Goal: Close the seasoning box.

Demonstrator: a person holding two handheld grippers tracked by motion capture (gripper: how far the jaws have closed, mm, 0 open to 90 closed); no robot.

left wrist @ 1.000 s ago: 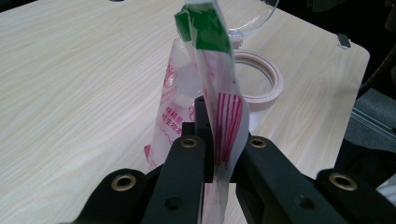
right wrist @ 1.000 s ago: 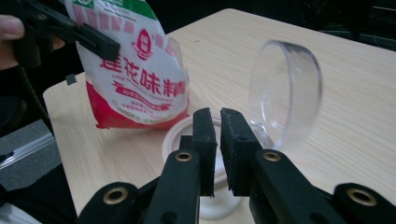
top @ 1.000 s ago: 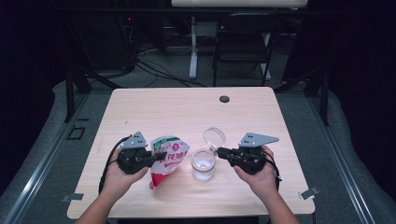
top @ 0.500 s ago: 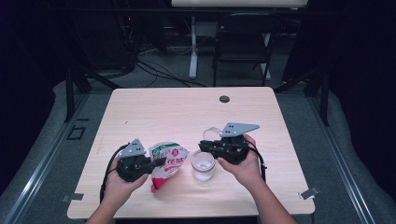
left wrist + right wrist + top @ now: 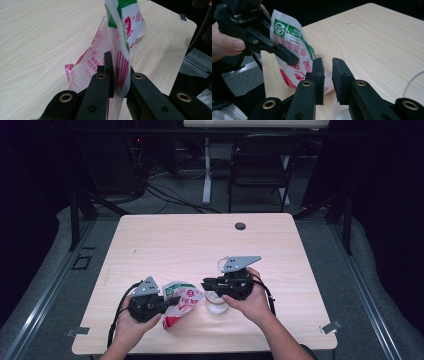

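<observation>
The thin white plastic pouch printed in red and green (image 5: 181, 301) stands lifted near the front edge of the pale wooden table (image 5: 190, 245), its lower end close to the tabletop and its green-marked top raised. The left gripper (image 5: 172, 302) holds it there: in the left gripper view the film (image 5: 120, 50) runs straight up between the two black jaws, which are closed onto it. Pinching the pouch by one side keeps it upright and presents its free edge toward the other hand. The right gripper (image 5: 206, 284) comes in from the opposite side, hovering over a small clear round plastic cup (image 5: 216, 303) that sits on the table just beside the pouch. In the right gripper view its jaws stand a narrow gap apart with nothing between them, aimed at the pouch's near edge (image 5: 294, 47). That approach looks meant to take a second grip, probably to open the pouch or tip it toward the cup.
</observation>
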